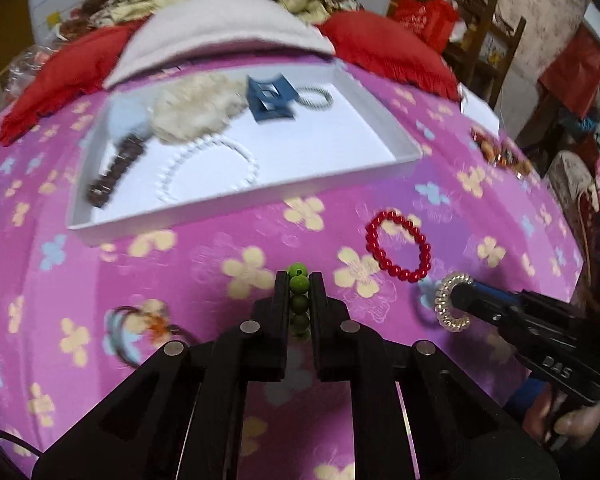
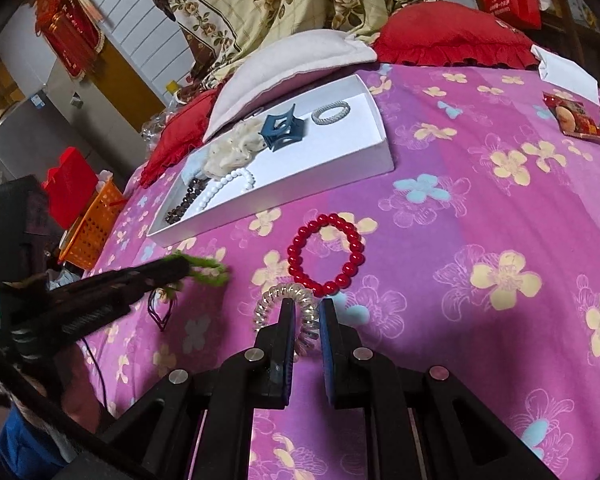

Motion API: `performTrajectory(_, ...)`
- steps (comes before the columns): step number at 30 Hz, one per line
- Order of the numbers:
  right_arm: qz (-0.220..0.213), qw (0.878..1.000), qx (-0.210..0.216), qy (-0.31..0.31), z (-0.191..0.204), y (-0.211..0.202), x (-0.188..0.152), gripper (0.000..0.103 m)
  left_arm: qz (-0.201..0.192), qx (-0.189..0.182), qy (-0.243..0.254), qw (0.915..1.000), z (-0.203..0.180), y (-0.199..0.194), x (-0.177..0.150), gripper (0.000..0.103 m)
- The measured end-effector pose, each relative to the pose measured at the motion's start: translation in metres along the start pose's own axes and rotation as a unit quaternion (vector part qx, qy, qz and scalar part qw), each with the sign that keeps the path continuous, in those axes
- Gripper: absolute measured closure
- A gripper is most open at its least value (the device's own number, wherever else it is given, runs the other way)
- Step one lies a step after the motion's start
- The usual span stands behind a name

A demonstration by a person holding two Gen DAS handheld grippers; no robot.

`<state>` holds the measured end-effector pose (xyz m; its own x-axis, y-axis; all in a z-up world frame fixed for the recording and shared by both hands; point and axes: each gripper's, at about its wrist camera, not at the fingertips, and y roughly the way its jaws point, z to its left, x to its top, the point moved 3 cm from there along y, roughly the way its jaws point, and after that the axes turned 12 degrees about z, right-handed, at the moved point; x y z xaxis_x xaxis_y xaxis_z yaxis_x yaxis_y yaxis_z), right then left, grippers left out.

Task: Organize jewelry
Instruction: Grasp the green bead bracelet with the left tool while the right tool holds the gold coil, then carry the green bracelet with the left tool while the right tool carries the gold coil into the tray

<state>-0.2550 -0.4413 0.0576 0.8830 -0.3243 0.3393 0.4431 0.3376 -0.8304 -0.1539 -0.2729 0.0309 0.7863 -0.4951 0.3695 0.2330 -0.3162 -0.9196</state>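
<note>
My left gripper [image 1: 299,278] is shut on a green bead bracelet [image 1: 298,304], with the beads lined up between its fingers just above the purple flowered bedspread. In the right wrist view the left gripper [image 2: 182,269] reaches in from the left, and the green bracelet [image 2: 214,272] blurs at its tip. My right gripper [image 2: 307,305] is shut on a clear spiral hair tie [image 2: 270,298]. A red bead bracelet [image 2: 326,256] lies flat just beyond it. The white tray [image 1: 240,204] farther back holds a pearl strand [image 1: 208,168], a dark bead bracelet, a cream scrunchie, a blue hair claw [image 1: 270,98] and a grey spiral tie.
Thin dark hair loops [image 1: 140,328] lie on the bedspread left of my left gripper. Snack packets [image 2: 576,118] and a white box [image 2: 564,72] sit at the far right. Red pillows and a pale cushion back the tray. An orange basket [image 2: 92,228] stands off the bed's left edge.
</note>
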Motion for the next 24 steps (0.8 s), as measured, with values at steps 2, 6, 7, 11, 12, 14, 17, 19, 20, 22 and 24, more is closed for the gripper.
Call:
performTrajectory(2,0.0,1.0,0.001,-0.003,0.004,0.0,0.001,0.092,-0.009,-0.002,-0.009,0.9999,0.007,-0.011,-0.001,0.095)
performTrajectory(6,0.0,1.0,0.009,-0.01,0.011,-0.001,0.01,0.092,-0.028,-0.008,-0.018,0.9994,0.018,-0.033,0.001,0.095)
performTrajectory(7,-0.002,1.0,0.012,-0.012,0.014,-0.003,0.015,0.092,-0.033,-0.009,-0.021,0.9992,0.021,-0.038,0.004,0.095)
performTrajectory(11,-0.01,0.999,0.019,-0.029,0.027,-0.006,0.046,0.092,-0.042,-0.015,-0.031,0.9985,0.034,-0.051,0.02,0.095)
performTrajectory(12,-0.012,0.999,0.02,-0.031,0.029,-0.006,0.053,0.092,-0.043,-0.016,-0.034,0.9984,0.038,-0.053,0.025,0.095)
performTrajectory(14,-0.014,0.999,0.023,-0.033,0.033,-0.002,0.073,0.092,-0.047,-0.015,-0.036,0.9981,0.044,-0.056,0.039,0.095)
performTrajectory(17,-0.007,0.999,0.023,-0.036,0.038,0.011,0.1,0.092,-0.053,0.002,-0.034,0.998,0.052,-0.054,0.06,0.095)
performTrajectory(19,0.006,0.999,0.028,-0.033,0.04,0.027,0.117,0.092,-0.049,0.012,-0.038,0.998,0.06,-0.045,0.074,0.095)
performTrajectory(20,0.015,0.999,0.03,-0.03,0.04,0.038,0.125,0.092,-0.045,0.015,-0.042,0.998,0.064,-0.04,0.078,0.095)
performTrajectory(22,0.031,0.999,0.03,-0.026,0.039,0.055,0.136,0.092,-0.032,0.03,-0.054,0.9976,0.077,-0.022,0.09,0.095)
performTrajectory(24,0.047,0.998,0.028,-0.023,0.039,0.075,0.147,0.092,-0.019,0.04,-0.063,0.997,0.089,-0.006,0.097,0.095)
